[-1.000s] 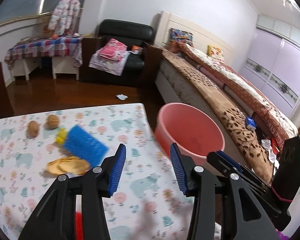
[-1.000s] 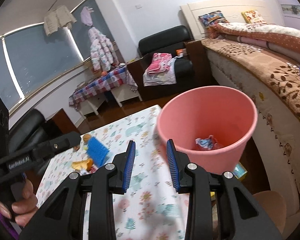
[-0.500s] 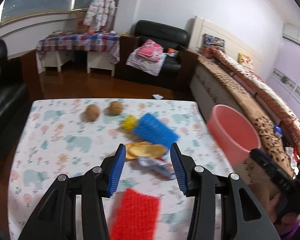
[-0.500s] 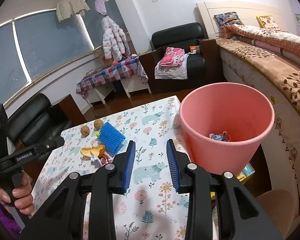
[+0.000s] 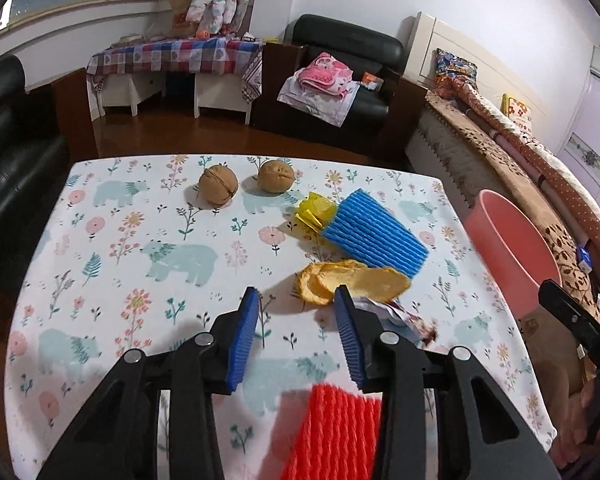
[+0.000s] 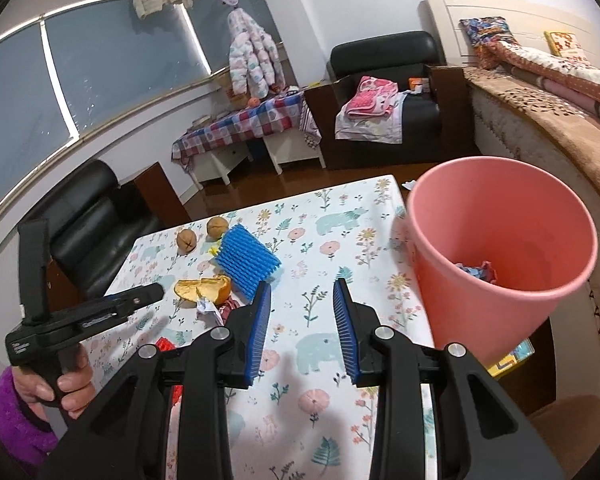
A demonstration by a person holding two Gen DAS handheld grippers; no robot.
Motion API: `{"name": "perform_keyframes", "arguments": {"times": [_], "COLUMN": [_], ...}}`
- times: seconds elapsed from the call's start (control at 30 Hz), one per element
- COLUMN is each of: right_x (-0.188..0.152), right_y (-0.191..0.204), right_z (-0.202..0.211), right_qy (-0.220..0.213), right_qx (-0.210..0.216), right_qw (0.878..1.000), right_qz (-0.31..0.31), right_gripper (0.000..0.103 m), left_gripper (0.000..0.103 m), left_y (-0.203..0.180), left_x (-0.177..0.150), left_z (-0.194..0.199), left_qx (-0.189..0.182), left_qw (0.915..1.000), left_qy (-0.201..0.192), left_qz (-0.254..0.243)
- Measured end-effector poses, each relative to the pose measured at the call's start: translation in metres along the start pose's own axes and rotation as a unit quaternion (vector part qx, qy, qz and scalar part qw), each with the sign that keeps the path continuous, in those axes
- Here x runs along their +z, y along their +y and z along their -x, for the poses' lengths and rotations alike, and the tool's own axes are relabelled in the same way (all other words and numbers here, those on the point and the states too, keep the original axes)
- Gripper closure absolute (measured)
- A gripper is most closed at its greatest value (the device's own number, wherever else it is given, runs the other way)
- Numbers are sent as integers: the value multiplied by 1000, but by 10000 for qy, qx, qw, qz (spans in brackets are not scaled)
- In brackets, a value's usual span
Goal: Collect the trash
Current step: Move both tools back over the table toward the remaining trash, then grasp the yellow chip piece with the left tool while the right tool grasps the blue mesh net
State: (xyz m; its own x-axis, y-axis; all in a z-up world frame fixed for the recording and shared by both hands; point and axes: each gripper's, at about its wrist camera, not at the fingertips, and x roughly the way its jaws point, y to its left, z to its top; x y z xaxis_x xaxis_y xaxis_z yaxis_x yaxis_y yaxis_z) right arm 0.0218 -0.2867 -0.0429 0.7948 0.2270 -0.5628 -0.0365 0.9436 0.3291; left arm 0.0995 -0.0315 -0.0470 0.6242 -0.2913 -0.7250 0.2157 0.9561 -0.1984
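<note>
My left gripper (image 5: 296, 300) is open and empty, just above the table, with orange peel (image 5: 352, 282) right ahead of its right finger. A crumpled wrapper (image 5: 404, 318) lies beside that finger. Blue foam netting (image 5: 374, 236), a yellow scrap (image 5: 314, 210), two walnuts (image 5: 218, 188) and red foam netting (image 5: 336, 432) lie on the table. My right gripper (image 6: 302, 294) is open and empty above the table, left of the pink bin (image 6: 500, 248), which holds a wrapper (image 6: 478, 270). The peel (image 6: 204, 288) and blue netting (image 6: 246, 264) also show in the right wrist view.
The floral-print table (image 5: 140, 248) ends at the right, where the pink bin (image 5: 512, 248) stands by the bed (image 5: 520, 160). A black sofa (image 6: 88, 220) is left of the table. An armchair with clothes (image 5: 340, 80) stands behind.
My left gripper has swung left from the bin side and dropped toward the trash pile. My right gripper has drawn back a little from the bin. Both stay open.
</note>
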Motion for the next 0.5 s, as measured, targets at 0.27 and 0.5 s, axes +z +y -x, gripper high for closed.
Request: {"name": "perform_keyframes", "arguments": {"times": [0.27, 0.5], "right_x": [20, 28], "right_y": [6, 16], "right_z": [-45, -97], "right_qy": [428, 928], "right_qx": [346, 442], "right_qw": [9985, 9947], "right_qz": [-60, 40], "right_gripper": [70, 70], "left_gripper": [78, 96], "left_y": [-1, 6], "left_x": [9, 7], "left_z": [-33, -47], "left_qx": [-16, -92], "left_qw": [9998, 9994], "left_qy": [200, 320], "left_qz": [-1, 87]}}
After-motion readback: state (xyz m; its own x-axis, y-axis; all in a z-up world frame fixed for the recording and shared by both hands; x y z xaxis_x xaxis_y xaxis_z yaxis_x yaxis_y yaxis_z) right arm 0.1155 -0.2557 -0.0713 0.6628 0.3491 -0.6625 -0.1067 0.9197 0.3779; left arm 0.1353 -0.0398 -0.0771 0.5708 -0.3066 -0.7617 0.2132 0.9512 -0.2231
